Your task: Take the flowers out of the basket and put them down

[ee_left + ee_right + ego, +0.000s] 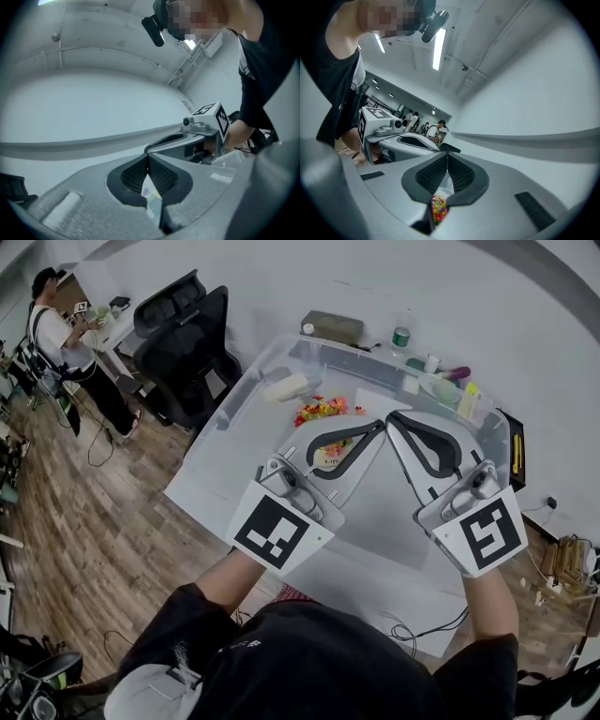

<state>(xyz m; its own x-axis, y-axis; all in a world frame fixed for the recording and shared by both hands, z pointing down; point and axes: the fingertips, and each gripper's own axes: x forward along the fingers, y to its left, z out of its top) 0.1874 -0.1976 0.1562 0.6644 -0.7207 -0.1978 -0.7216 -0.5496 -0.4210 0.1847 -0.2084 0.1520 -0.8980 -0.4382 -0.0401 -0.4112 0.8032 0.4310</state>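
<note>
We held the left gripper [378, 426] and right gripper [394, 418] above the desk [375, 521], tips almost meeting, fingers [347, 442] pressed together and empty; the flowers [322, 411] lay on the desk beside the left one.

The head camera looks steeply down on the table [375, 521]. The left gripper [380, 426] camera and the right gripper [392, 417] camera look roughly level, each seeing the other close up.

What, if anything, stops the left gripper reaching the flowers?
Likely yes, reachable: flowers lie uncovered just past the left gripper, nothing between. Its jaws are shut, so they must open first.
</note>
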